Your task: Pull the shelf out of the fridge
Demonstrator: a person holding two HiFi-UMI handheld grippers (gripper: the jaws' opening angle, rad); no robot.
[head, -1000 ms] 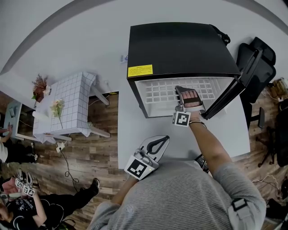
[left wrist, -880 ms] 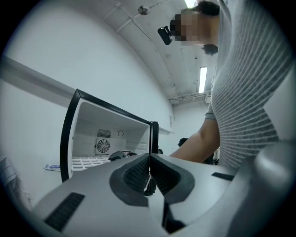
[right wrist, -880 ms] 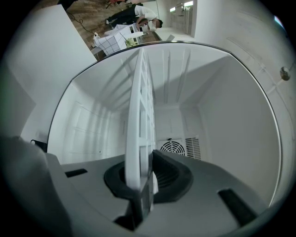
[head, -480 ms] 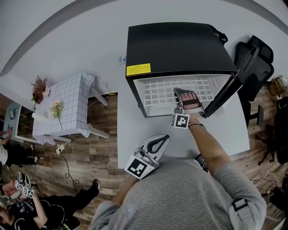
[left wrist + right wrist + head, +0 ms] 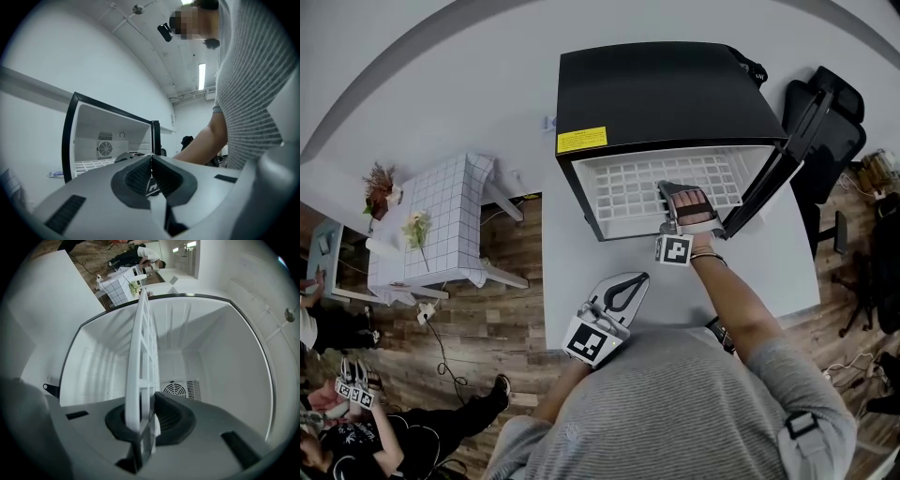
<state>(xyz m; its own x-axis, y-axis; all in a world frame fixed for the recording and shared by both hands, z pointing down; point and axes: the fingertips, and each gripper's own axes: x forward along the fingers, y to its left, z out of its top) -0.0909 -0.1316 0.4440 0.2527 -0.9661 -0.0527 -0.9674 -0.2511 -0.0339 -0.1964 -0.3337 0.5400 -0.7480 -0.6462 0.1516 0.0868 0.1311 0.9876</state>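
Note:
A black mini fridge [image 5: 661, 89] stands on the white table with its door [image 5: 783, 164] swung open to the right. The white grid shelf [image 5: 647, 187] juts out of its opening. My right gripper [image 5: 673, 208] is shut on the shelf's front edge; in the right gripper view the shelf [image 5: 143, 357] runs edge-on between the pads [image 5: 164, 416]. My left gripper [image 5: 623, 292] hangs low near my body, its jaws shut with nothing between them. In the left gripper view the left gripper [image 5: 151, 176] points toward the open fridge [image 5: 112, 140].
The white table [image 5: 581, 281] carries the fridge. A black office chair [image 5: 839, 117] stands behind the open door. At left is a small table with a checked cloth [image 5: 441, 220] and flowers. A person [image 5: 356, 431] sits on the wooden floor at lower left.
The shelf has slid a little farther out of the fridge with my right gripper on it. The left gripper has hardly moved.

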